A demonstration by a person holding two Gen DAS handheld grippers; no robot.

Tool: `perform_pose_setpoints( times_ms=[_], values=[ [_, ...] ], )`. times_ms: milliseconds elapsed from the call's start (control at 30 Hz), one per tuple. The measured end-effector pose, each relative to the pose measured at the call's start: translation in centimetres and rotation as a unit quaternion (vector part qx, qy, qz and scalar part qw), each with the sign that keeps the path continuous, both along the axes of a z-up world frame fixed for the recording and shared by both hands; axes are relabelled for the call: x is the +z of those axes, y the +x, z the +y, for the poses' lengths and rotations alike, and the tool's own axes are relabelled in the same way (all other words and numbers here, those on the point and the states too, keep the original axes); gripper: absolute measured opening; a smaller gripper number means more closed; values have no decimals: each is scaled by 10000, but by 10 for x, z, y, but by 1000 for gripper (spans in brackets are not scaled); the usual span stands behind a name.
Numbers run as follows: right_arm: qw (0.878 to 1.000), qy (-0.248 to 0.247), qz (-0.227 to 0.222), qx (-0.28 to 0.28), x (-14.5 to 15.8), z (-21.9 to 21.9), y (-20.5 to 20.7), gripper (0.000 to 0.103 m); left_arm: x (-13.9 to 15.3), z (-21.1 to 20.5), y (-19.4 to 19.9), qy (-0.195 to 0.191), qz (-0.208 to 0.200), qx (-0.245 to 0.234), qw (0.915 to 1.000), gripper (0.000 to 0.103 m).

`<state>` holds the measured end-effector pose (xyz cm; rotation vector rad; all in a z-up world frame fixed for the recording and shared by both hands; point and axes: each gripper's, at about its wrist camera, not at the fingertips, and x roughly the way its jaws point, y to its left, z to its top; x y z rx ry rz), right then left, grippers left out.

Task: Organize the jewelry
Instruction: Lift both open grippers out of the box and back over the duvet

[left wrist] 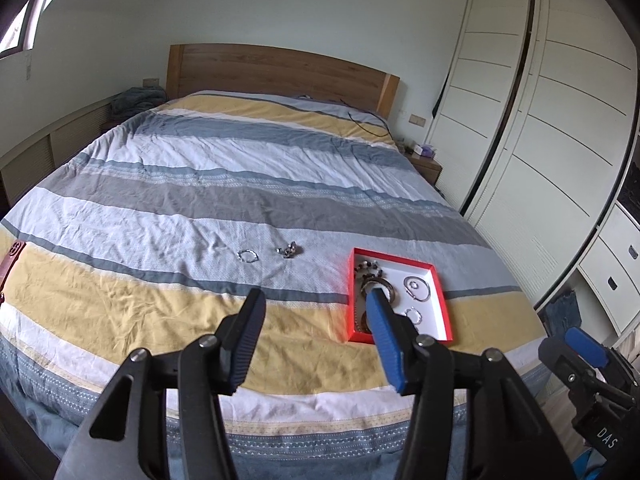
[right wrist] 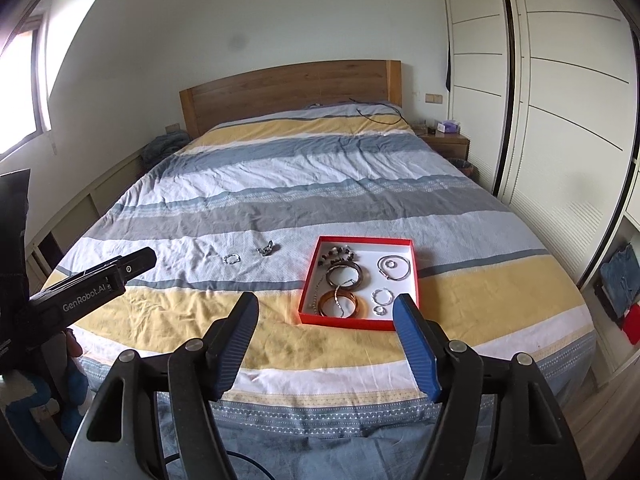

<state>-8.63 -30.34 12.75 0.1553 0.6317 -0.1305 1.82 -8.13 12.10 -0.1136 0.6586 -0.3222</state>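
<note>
**Two pieces still loose on the bed, both grippers empty**

Looks like a between-picks moment; the left gripper (left wrist: 316, 300) and right gripper (right wrist: 326, 304) both have jaws standing wide with nothing between them; the red tray (right wrist: 414, 276), right of centre in the right wrist view, already holds bangles, hoops and a beaded piece; a small silver bracelet (right wrist: 231, 259) and a tangled silver piece (right wrist: 267, 249) lie on the striped bedspread (right wrist: 280, 184), left of the tray and well apart from it; next move, I'd guess, is reaching forward for one of those; plenty of open bed around them, though the tray's low wall needs clearing on the drop.
</note>
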Motion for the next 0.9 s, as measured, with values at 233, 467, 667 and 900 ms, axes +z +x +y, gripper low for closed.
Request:
perform_pose_setpoints(
  times_ms=[233,467,667,900],
  values=[
    [9995,248,-187,-79,-7,-2,11,72,-2,33,3,37,-63,388,9992,51],
    [9990,379,-175,127,-20,2,28,72,-22,63,13,166,206,793,9965,51],
    [9986,413,-73,329,-39,5,42,72,-41,71,23,235,429,931,9945,51],
    [9979,473,144,424,-66,8,64,72,-69,66,42,390,693,854,9932,51]
  ],
)
